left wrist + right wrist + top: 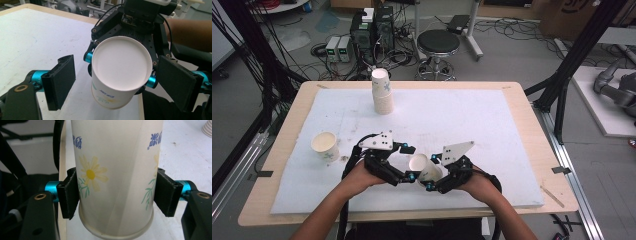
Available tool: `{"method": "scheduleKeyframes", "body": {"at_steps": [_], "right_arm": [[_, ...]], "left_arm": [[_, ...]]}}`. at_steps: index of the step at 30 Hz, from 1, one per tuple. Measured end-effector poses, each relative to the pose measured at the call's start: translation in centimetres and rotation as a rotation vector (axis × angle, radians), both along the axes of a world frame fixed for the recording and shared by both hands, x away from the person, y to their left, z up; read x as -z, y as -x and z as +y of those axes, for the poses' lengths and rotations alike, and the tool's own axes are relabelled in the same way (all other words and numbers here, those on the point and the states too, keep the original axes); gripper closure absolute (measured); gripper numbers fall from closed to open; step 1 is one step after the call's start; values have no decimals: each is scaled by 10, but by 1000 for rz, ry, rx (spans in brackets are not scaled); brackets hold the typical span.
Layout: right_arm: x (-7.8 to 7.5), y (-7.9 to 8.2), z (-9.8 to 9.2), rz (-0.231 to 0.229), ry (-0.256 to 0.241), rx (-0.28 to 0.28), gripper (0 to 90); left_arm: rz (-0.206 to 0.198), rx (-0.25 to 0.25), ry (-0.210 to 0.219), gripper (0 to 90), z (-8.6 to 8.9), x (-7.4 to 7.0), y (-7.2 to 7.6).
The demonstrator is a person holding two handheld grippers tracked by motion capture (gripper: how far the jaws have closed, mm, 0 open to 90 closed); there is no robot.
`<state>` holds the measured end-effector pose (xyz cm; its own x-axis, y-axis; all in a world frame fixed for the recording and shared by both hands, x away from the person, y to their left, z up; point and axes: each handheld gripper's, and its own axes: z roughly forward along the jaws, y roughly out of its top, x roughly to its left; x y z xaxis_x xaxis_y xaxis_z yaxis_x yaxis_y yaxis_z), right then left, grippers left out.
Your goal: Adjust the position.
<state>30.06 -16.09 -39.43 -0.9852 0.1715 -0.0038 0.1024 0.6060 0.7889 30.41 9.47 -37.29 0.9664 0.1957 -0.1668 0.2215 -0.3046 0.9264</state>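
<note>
Gripping a paper cup (115, 177) by its side walls, the right gripper (432, 172) holds it tipped near the tabletop's front edge, mouth toward the left gripper (409, 162). Its jaws clamp the cup near the base. The left gripper's jaws stand spread apart, either side of the cup's mouth, not touching it. Thin paper: light, easily crushed, so a gentle squeeze on the stiffer rim or base seems best.

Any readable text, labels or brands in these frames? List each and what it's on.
Blue print on the paper cup held by the right gripper: upside down, too blurred to read.
Blue print on that cup in the left gripper view: too small to read.
Dark marking on the cardboard box: cut off, unreadable.
</note>
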Motion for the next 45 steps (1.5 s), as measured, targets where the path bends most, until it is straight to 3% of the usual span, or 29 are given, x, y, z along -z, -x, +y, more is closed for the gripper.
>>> {"method": "scheduleKeyframes", "body": {"at_steps": [7,15,23,27,35,39,42,45], "right_arm": [[-8,-1,9,-23,89,-33,306],[-16,0,19,-42,181,-66,306],[-18,1,24,-44,249,-84,306],[-17,1,25,-40,271,-88,305],[-15,2,26,-35,283,-107,303],[-15,2,25,-31,287,-110,292],[-14,3,23,-38,260,-98,222],[-16,3,15,-21,186,-62,198]], "left_arm": [[-21,33,-102,164,-3,-5,0],[-28,68,-172,166,-7,-10,0],[-22,95,-218,200,-13,-7,0],[-10,108,-217,226,-15,-6,-1],[-8,138,-237,332,-18,-3,-1],[-13,146,-242,341,-19,-2,-1],[-18,142,-229,347,-17,-1,-1],[-9,125,-192,353,-12,3,-2]]}}
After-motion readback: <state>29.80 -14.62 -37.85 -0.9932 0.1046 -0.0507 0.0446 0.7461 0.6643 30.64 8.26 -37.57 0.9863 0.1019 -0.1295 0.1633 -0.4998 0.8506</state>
